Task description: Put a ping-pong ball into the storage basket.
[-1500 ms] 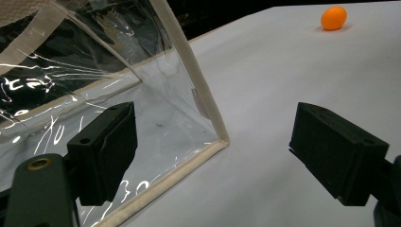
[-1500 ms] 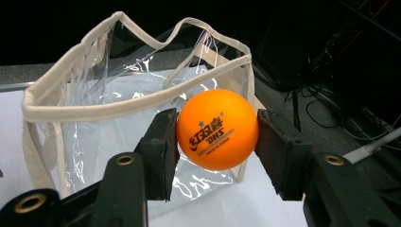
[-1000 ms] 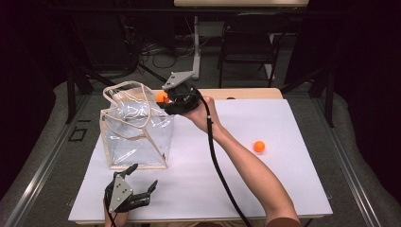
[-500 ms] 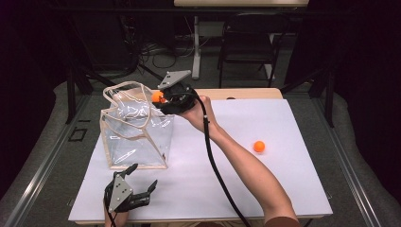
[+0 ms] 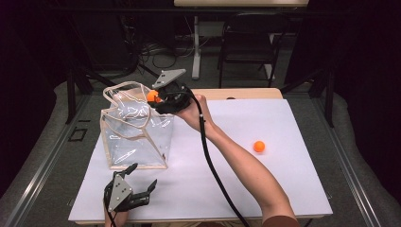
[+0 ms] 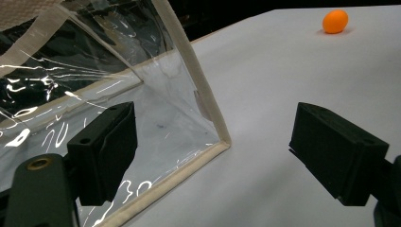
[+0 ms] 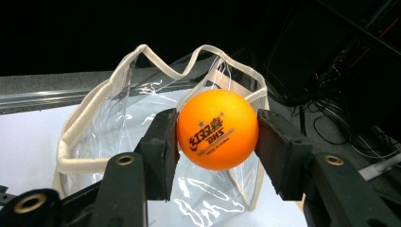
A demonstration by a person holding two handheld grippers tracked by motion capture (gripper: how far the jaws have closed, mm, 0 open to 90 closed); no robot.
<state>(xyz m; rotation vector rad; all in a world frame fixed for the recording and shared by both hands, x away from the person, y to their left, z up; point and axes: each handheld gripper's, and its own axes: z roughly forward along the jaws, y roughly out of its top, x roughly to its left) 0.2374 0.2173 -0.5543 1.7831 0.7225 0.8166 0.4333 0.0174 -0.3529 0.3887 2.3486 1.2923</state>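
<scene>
Gripping an orange ball, printed logo facing its camera, right gripper over clear bag

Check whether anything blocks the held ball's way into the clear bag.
Nothing visible does. The right tongs grip the orange ping-pong ball at the clear bag, whose mouth gapes open; only its sagging cream rim lies near the path.

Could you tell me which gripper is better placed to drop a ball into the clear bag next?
The right. The right gripper already clamps an orange ball at the rim of the clear bag. The left gripper rests open near the table's front edge, holding nothing.
</scene>
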